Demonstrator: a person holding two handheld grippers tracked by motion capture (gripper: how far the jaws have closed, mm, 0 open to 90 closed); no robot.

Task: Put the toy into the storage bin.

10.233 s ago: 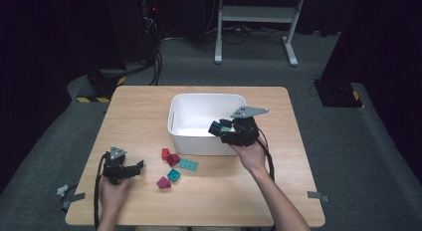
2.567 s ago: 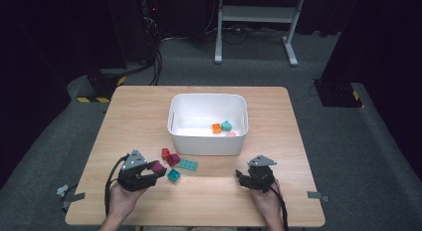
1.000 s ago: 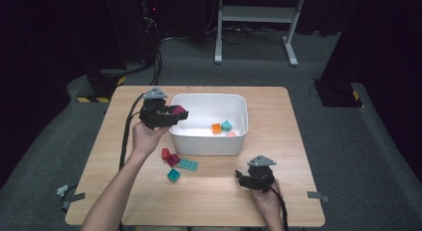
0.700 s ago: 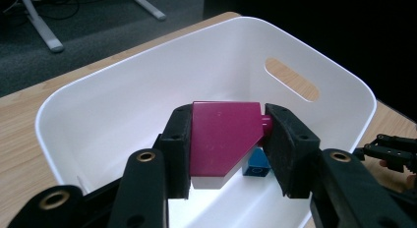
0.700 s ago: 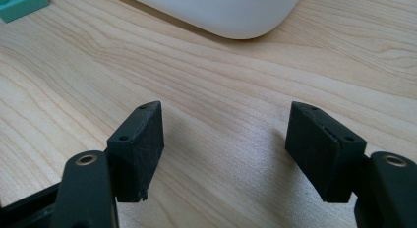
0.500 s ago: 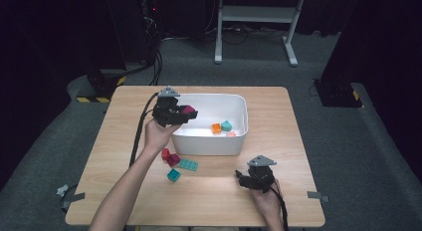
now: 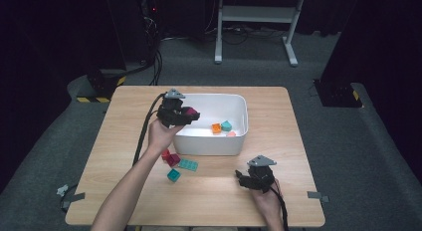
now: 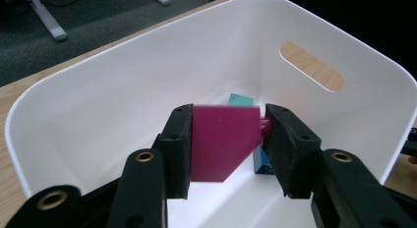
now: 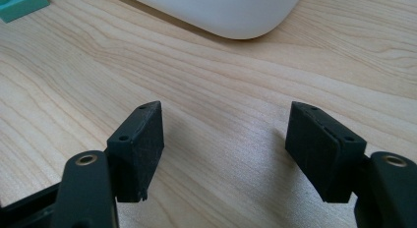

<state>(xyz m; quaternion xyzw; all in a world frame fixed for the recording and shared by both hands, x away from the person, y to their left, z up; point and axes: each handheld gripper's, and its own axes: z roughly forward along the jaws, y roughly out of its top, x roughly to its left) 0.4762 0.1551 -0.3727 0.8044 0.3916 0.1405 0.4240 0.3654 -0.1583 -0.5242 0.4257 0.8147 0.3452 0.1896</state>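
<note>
The left gripper (image 7: 190,115) hangs over the near-left corner of the white bin (image 7: 238,141), with a magenta block (image 8: 223,139) between its jaws. From its own camera the block fills the gap, the left jaw flat against it; on the right a small stud of the block meets the other jaw. The jaws have just been opening a little, yet the block is not falling in this picture, so I read it as lightly clamped, right on the point of release.

Below and ahead of the jaws lies the bin's floor, with an orange block (image 7: 216,128) and a teal block (image 7: 226,125) resting toward the far side from the gripper (a pale pink block (image 7: 231,134) sits beside them).

To do the drop well, I would keep the jaws inside the rim, low over bare floor, and spread them evenly so the block falls flat instead of tipping off the stud side. A release nearer the rim risks a bounce onto the table (image 7: 298,116).

Behind the gripper, outside the bin, a red block (image 7: 165,154), a dark pink block (image 7: 173,160), a green plate (image 7: 188,165) and a teal brick (image 7: 173,175) wait on the wood.

The right gripper (image 7: 243,178) rests on the table near the person, jaws wide apart and empty.
</note>
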